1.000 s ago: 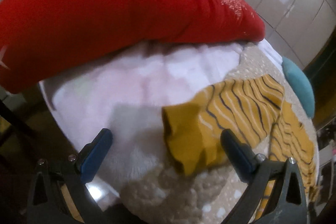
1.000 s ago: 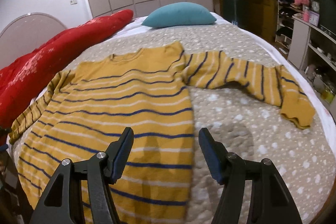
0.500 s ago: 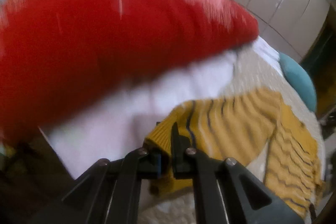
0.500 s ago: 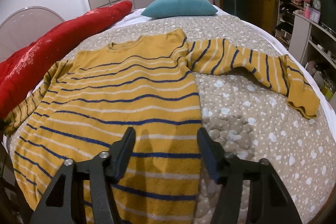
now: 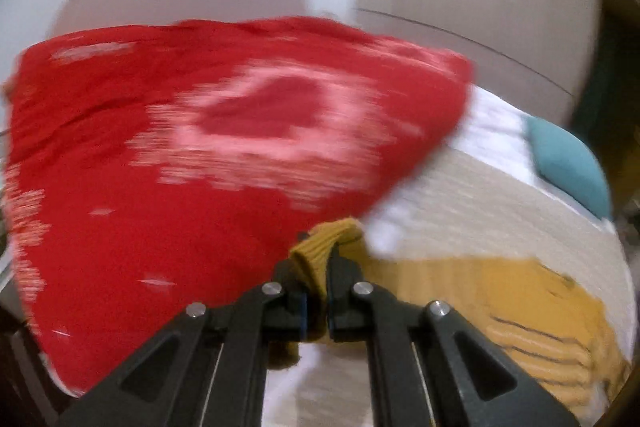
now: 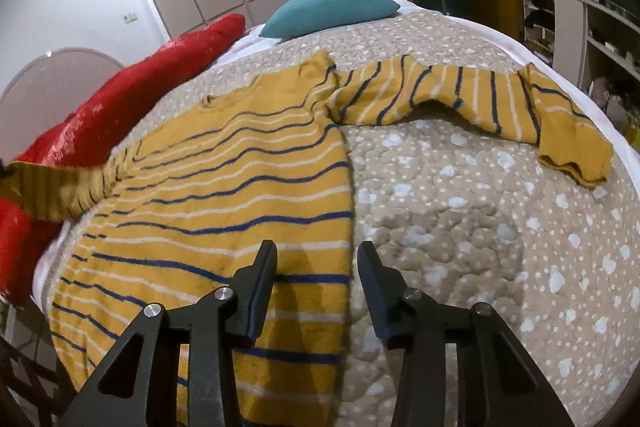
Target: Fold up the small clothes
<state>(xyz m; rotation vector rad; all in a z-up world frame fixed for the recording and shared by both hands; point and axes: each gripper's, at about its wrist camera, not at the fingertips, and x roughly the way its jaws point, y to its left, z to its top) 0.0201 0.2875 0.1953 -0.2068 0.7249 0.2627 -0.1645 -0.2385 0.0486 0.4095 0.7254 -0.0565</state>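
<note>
We see left gripper (image 5: 318, 291) now pinching sweater (image 6: 248, 187) cuff (image 5: 326, 243), lifted since earlier, lower centre | right gripper (image 6: 316, 279) spread over hem | blur: sleeve fold probably starting

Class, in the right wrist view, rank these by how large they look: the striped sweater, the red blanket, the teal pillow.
1. Striped sweater, by far the largest.
2. Red blanket.
3. Teal pillow, smallest, though it lies farthest from the camera, so its true size against the blanket is unsure.
</note>
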